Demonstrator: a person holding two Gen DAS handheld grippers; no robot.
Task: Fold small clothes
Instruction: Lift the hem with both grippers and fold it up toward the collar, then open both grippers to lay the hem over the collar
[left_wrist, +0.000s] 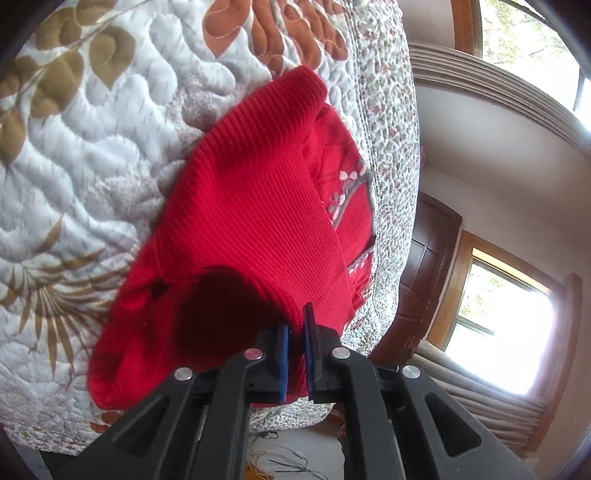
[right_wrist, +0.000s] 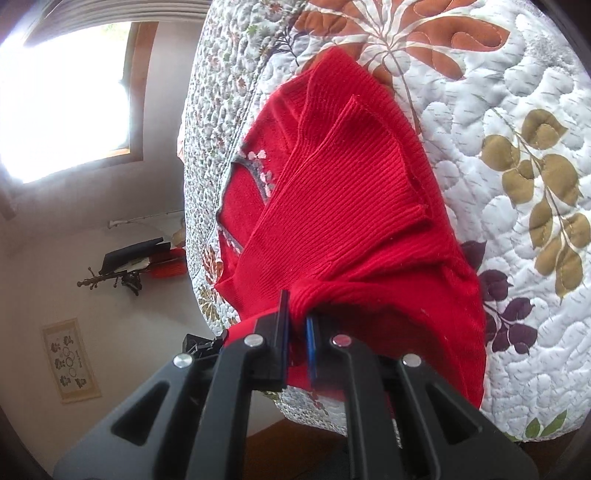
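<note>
- The left gripper (left_wrist: 296, 325) has its jaws clamped on the red knit sweater's (left_wrist: 258, 206) ribbed edge, lifting it for a fold.
- The right gripper (right_wrist: 298, 321) likewise pinches the sweater's edge at six o'clock.
- The sweater drapes over the quilted bedspread (left_wrist: 92, 155), toward twelve o'clock.

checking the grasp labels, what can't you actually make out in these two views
- Left gripper view: the red sweater edge between the pads, hidden by fingers.
- Right gripper view: the sweater's underside, hidden by its own folds.
- Both views: sweater's near edge, hidden by gripper bodies; quilt cut by frame.
</note>
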